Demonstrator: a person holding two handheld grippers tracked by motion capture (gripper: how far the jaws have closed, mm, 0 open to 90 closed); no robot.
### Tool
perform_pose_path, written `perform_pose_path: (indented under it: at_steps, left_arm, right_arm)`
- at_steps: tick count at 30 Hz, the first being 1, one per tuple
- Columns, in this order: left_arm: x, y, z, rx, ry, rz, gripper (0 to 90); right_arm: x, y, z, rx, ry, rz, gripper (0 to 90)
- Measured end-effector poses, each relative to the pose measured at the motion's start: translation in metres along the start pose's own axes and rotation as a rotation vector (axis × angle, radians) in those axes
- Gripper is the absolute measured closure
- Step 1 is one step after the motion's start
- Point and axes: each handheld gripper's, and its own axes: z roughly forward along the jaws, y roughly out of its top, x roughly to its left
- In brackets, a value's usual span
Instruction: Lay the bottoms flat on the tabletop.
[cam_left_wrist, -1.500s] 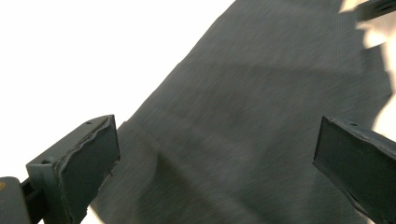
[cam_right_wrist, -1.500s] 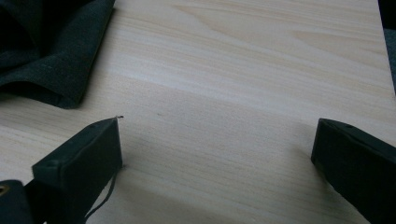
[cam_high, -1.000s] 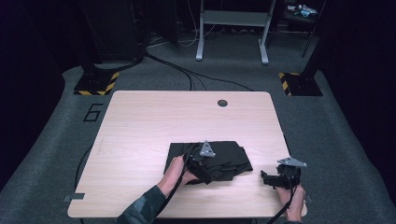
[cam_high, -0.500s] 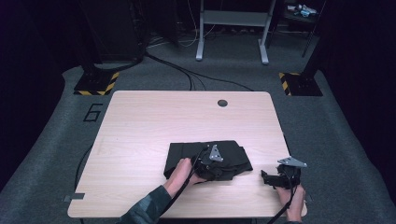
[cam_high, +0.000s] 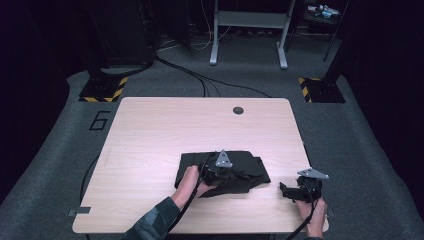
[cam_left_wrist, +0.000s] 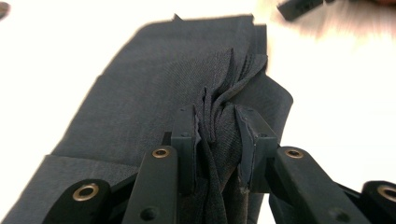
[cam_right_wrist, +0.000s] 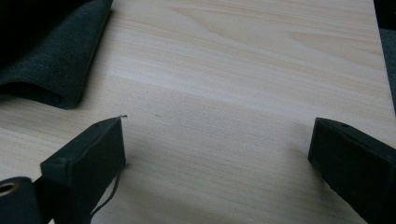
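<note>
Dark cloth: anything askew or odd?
Yes. The dark cloth lies rumpled, not flat: the left gripper pinches several bunched layers between its jaws, fanning uneven edges. The right gripper sits open over bare table.

The high view looks forward and down on the whole desk (cam_high: 150, 130) from afar. Each tool view sits close, low over the wood (looking along its own jaws). All three share the dark cloth (cam_high: 245, 172) (cam_left_wrist: 154, 84) (cam_right_wrist: 51, 60).

dark grey cloth (cam_high: 240, 170), pale wood-grain table (cam_high: 165, 130)
</note>
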Motion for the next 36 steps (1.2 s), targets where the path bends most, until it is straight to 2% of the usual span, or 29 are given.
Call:
perform_pose_path:
  at_steps: [7,22,32,33,36]
  left_arm:
    - [0.008,0.000,-0.017,-0.048,0.035,-0.027,71.0]
    - [0.017,-0.004,-0.041,-0.095,0.093,-0.051,70.9]
    - [0.028,-0.012,-0.066,-0.142,0.145,-0.087,71.0]
    - [0.030,-0.013,-0.070,-0.140,0.151,-0.081,71.0]
    - [0.033,-0.017,-0.076,-0.162,0.169,-0.102,71.0]
  right_arm:
    - [0.000,0.000,0.000,-0.001,-0.001,0.001,3.4]
    - [0.000,0.000,0.000,-0.001,-0.001,0.001,3.5]
    - [0.000,0.000,0.000,-0.001,-0.001,0.002,3.5]
    - [0.000,0.000,0.000,-0.001,-0.001,0.001,3.5]
    - [0.000,0.000,0.000,-0.001,-0.001,0.001,3.5]
